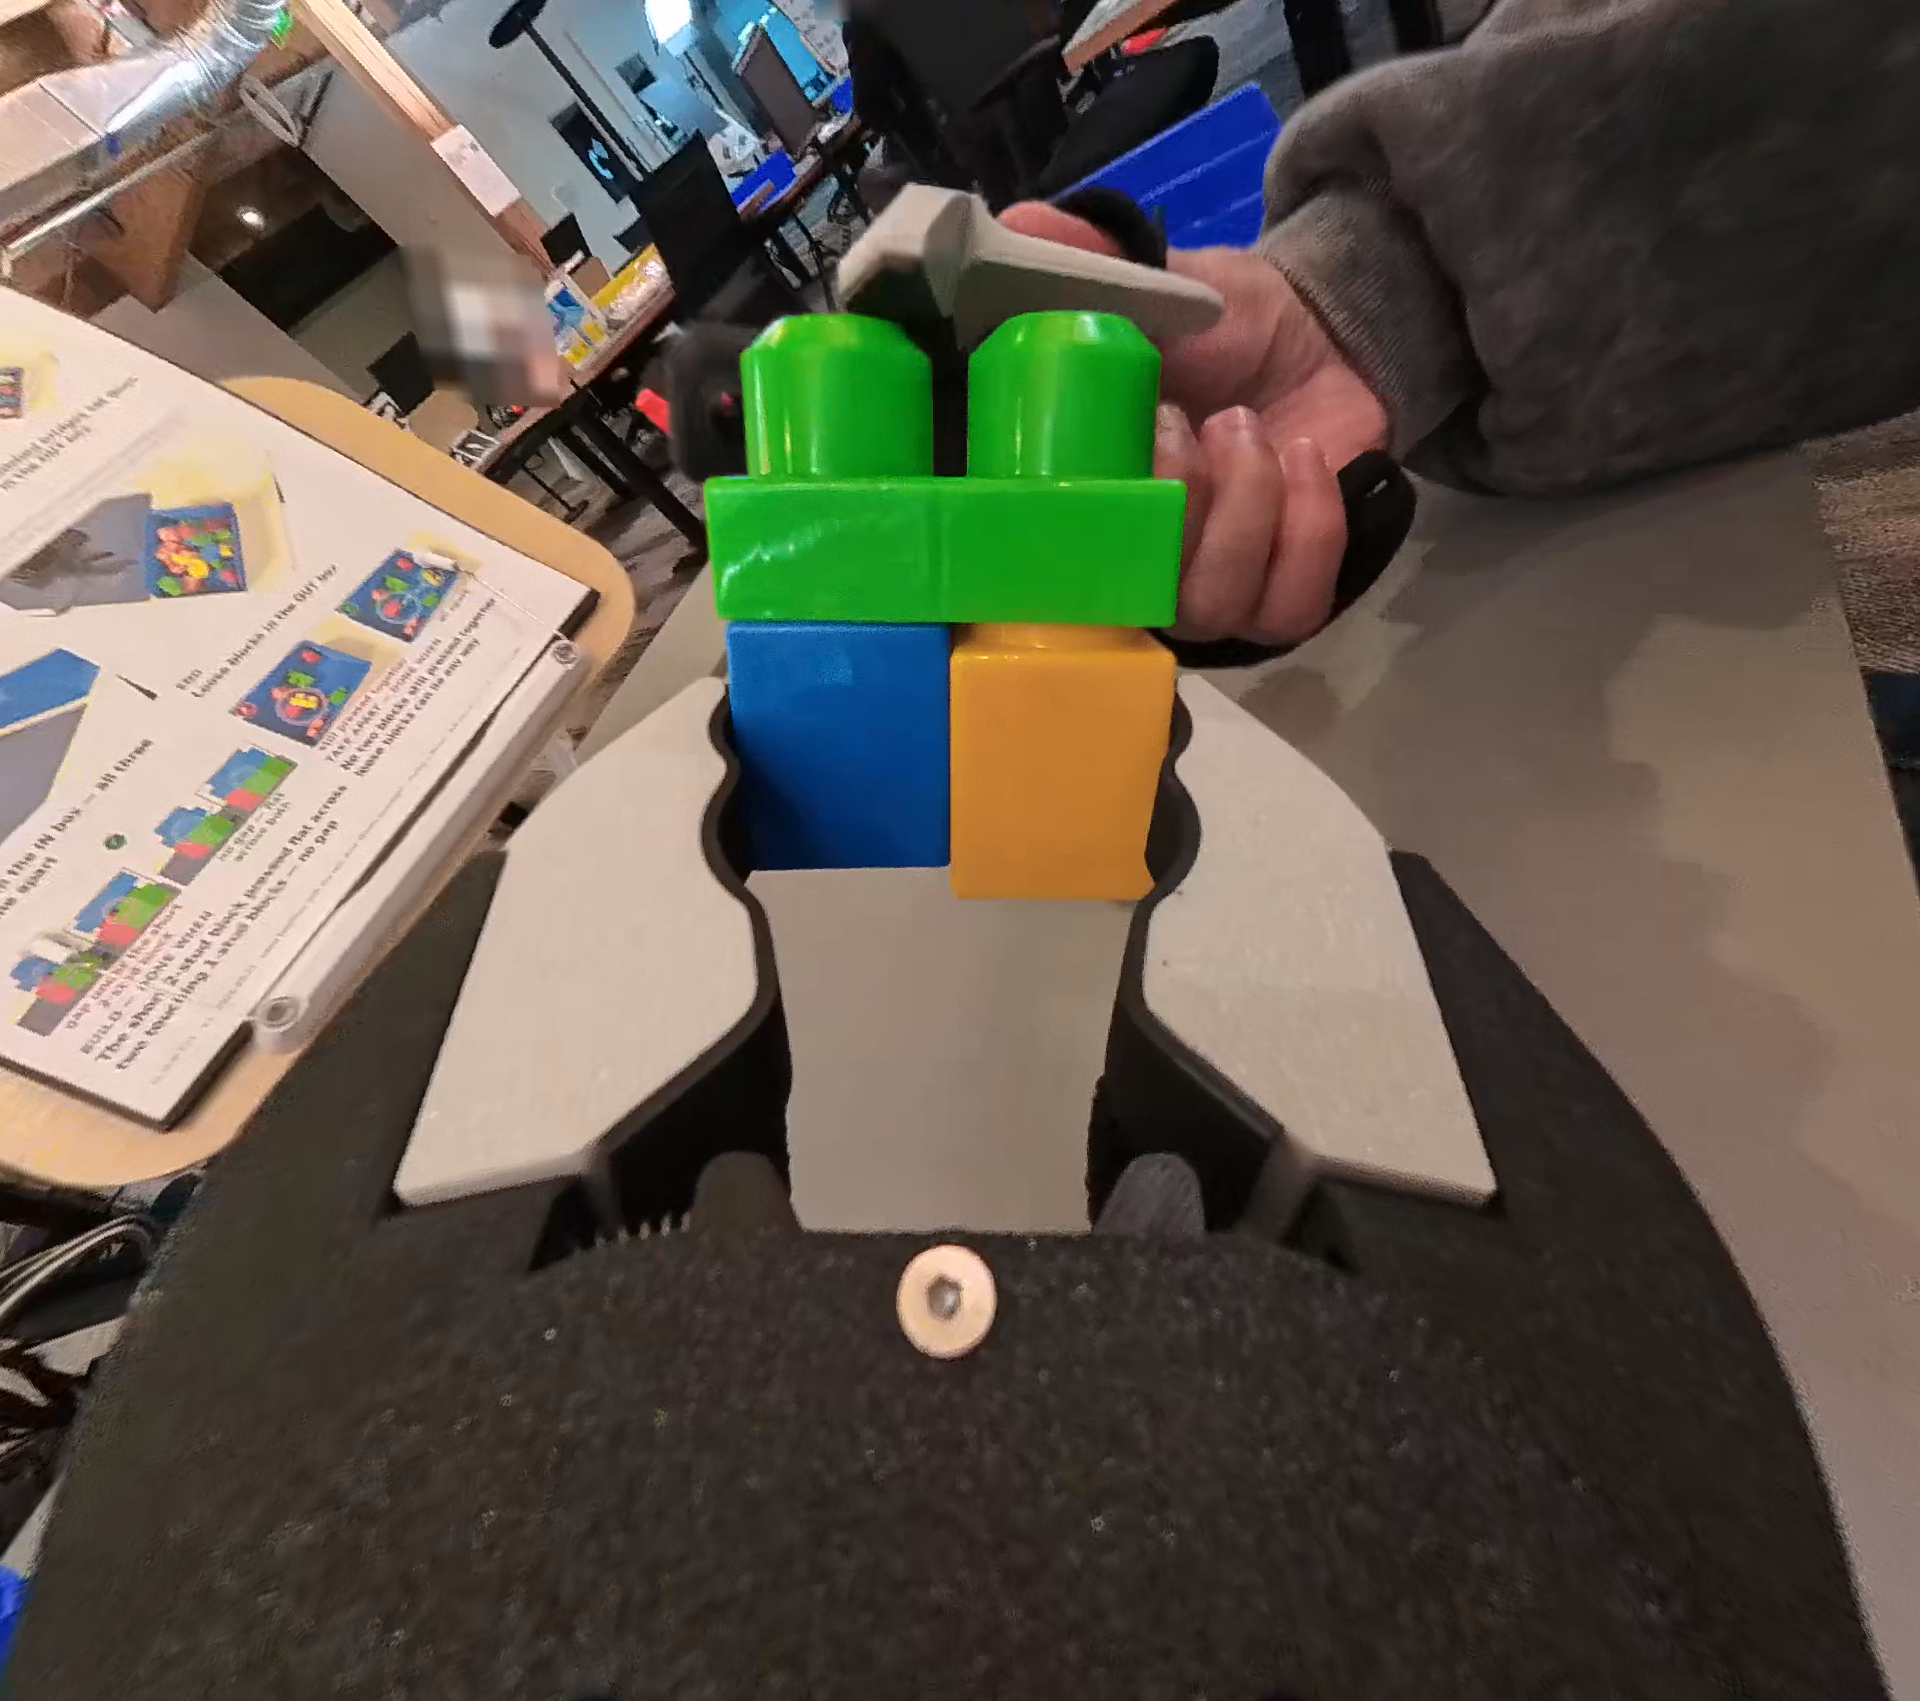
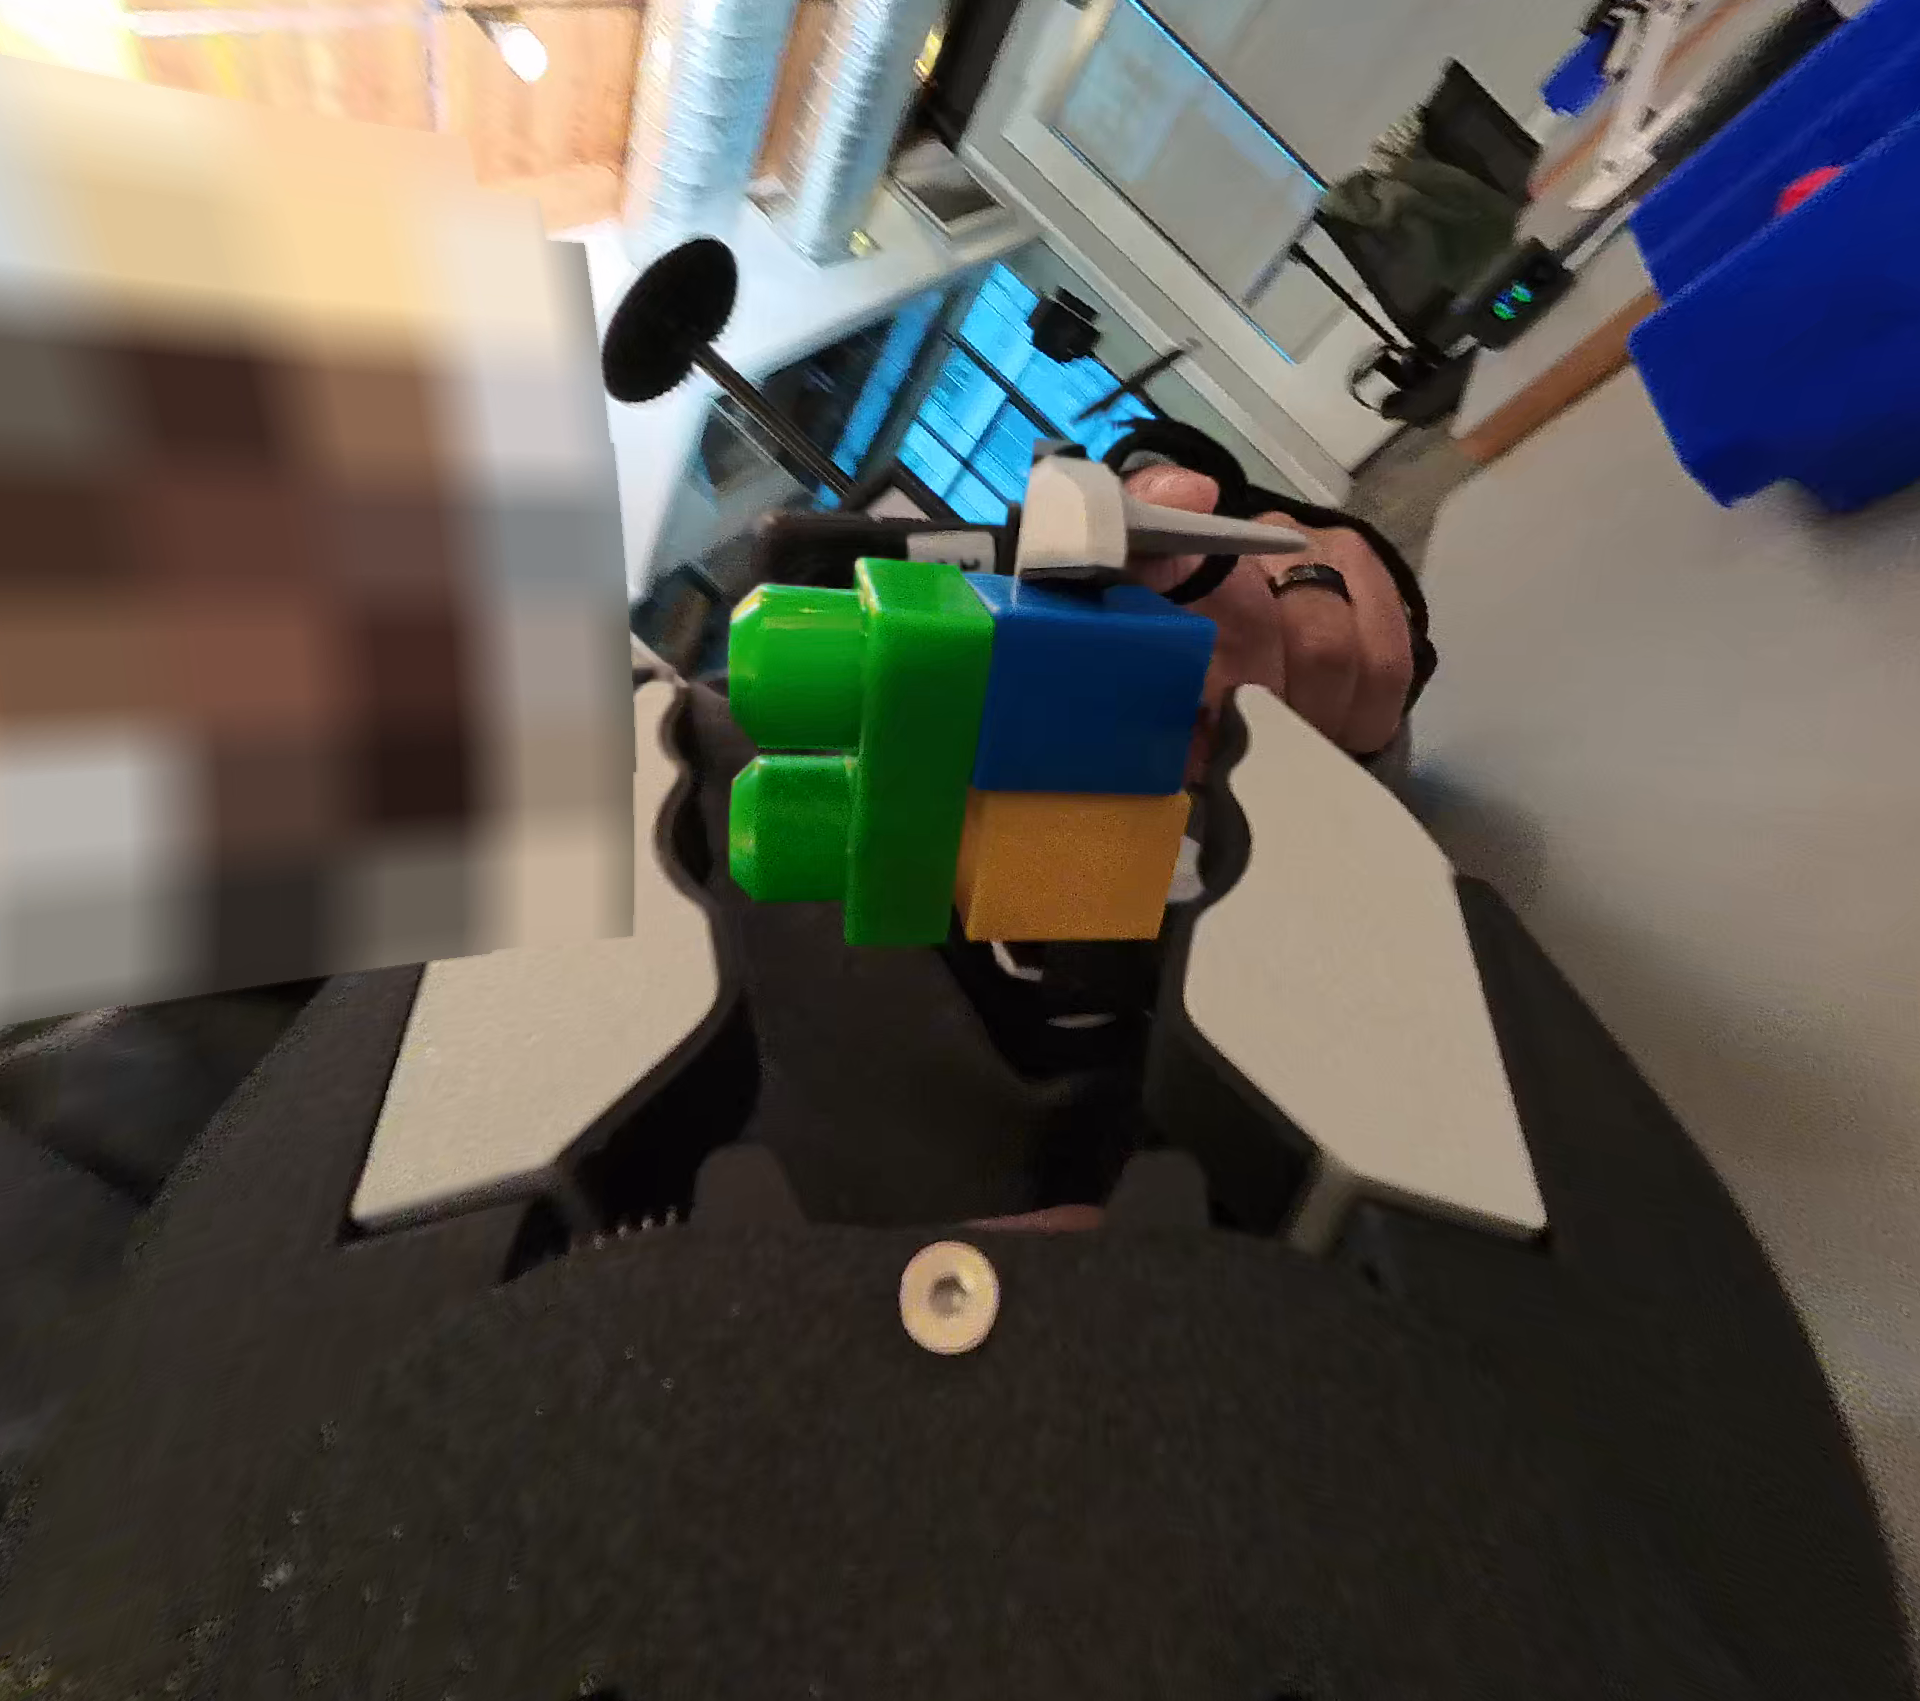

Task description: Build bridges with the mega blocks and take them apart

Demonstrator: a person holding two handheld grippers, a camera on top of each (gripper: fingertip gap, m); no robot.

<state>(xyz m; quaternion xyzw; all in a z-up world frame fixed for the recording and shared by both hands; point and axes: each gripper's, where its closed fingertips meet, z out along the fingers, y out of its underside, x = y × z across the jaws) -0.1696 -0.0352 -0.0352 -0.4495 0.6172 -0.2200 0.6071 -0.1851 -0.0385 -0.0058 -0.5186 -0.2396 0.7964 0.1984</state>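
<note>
A small bridge is held in the air: a green two-stud block (image 1: 945, 550) pressed on top of a blue block (image 1: 836, 742) and a yellow block (image 1: 1055, 758). My left gripper (image 1: 951, 768) is shut on the outer sides of the blue and yellow blocks. In the right wrist view the bridge lies sideways, with the green block (image 2: 914, 758) left and the blue (image 2: 1091, 695) and yellow (image 2: 1070, 867) blocks right. My right gripper (image 2: 951, 799) is open and straddles it from the stud tops to the block bottoms, jaws close on each side. One of its fingers (image 1: 935, 259) shows above the studs.
A picture instruction sheet (image 1: 260, 716) lies on a wooden board at the left. The grey table (image 1: 1558, 820) runs beneath and to the right. A person's hand and grey sleeve (image 1: 1558, 197) are behind the bridge. Blue bins (image 2: 1787, 301) stand at the right. Less than 4 cm separates the two grippers' tips.
</note>
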